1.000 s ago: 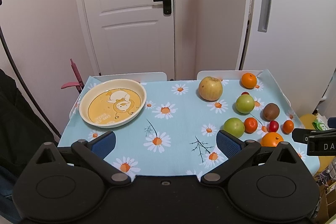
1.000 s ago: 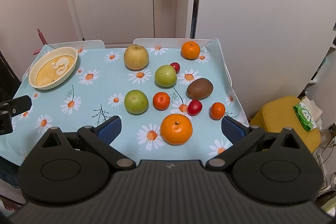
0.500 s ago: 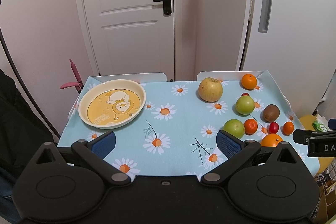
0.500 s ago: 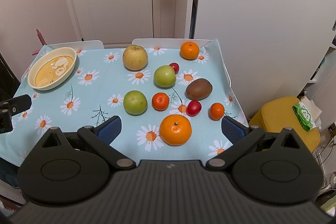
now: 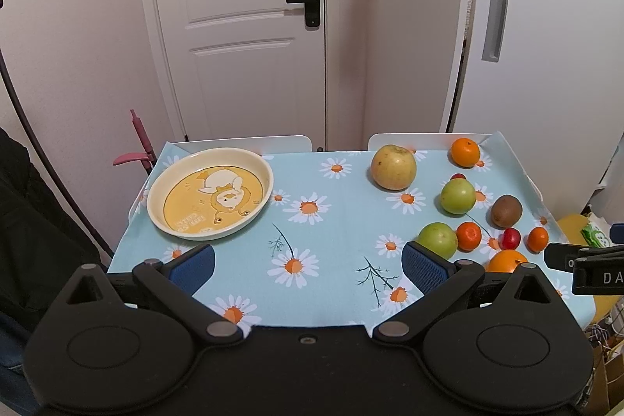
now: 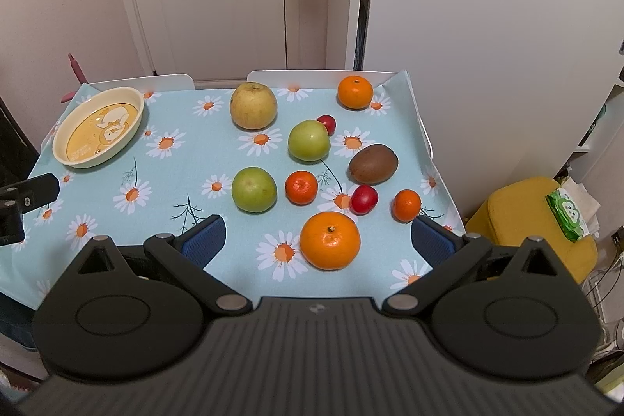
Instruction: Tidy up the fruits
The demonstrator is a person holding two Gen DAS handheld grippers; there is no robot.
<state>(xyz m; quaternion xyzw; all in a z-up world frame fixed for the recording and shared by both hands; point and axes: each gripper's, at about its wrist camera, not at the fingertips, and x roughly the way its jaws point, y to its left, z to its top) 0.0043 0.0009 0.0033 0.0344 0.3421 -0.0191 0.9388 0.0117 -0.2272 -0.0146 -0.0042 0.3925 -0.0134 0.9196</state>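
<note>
Left wrist view: the left gripper [image 5: 308, 266] hung above the near edge of the table's light-blue daisy-print cloth [image 5: 335, 221], its blue-padded fingers [image 5: 193, 266] spread wide with nothing between them. The round cream plate with a yellow cartoon-duck centre [image 5: 156, 205] lay beyond the left finger, well apart from the fruit and bare of any. All fruit sat to the right: a large yellow-brown pear-like fruit [image 5: 393, 167] at the far side, a small orange mandarin [image 5: 465, 152] near the far right corner, a green apple [image 5: 458, 196] in front of it, and a second green apple [image 5: 438, 240] just behind the right finger's tip. A brown kiwi [image 5: 506, 211] lay further right. Part of the right gripper's black finger showed at the right edge. Right wrist view: the right gripper [image 6: 318, 240] was likewise splayed and held nothing; a big orange [image 6: 329, 240] lay on the cloth between its fingers, nearer the middle than either pad, untouched. Just beyond it were a red cherry tomato [image 6: 364, 199], a small tangerine [image 6: 301, 187] and another small tangerine [image 6: 406, 205] close to the right finger [image 6: 431, 240]. The plate sat far off at the upper left corner.
</note>
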